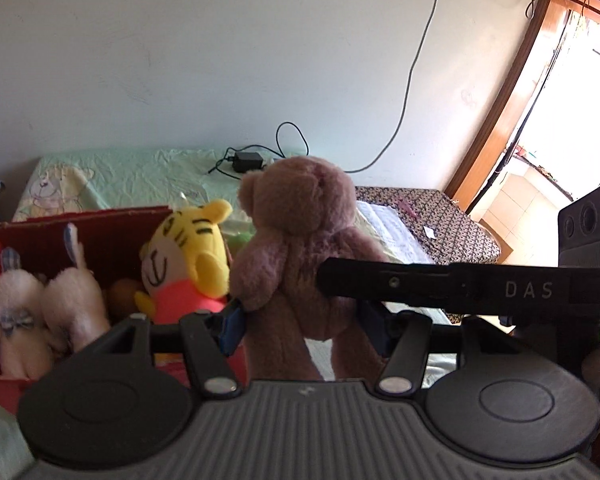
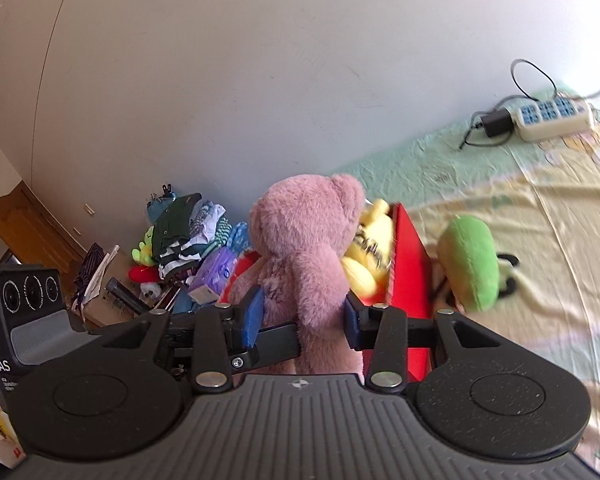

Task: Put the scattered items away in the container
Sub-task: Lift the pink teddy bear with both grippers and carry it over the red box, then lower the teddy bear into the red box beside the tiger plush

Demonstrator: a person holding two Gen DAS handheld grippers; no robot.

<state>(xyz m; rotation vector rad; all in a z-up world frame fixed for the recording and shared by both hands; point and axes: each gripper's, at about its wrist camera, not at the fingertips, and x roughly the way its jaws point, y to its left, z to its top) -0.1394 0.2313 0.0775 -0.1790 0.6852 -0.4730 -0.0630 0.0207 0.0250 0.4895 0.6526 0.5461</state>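
Left wrist view: left gripper (image 1: 300,320) fingers clamped on brown teddy bear (image 1: 300,240) at frame centre, red box (image 1: 4,248) lower left holding tiger plush (image 1: 188,256), right wrist view: right gripper (image 2: 304,320) fingers gripping same bear, green plush (image 2: 470,262) on bed (image 2: 540,220) right of box.

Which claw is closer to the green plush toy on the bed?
Right. The right claw grips the teddy bear with the green plush toy just to its right, past the red box; the left claw grips the bear from the opposite, farther side.
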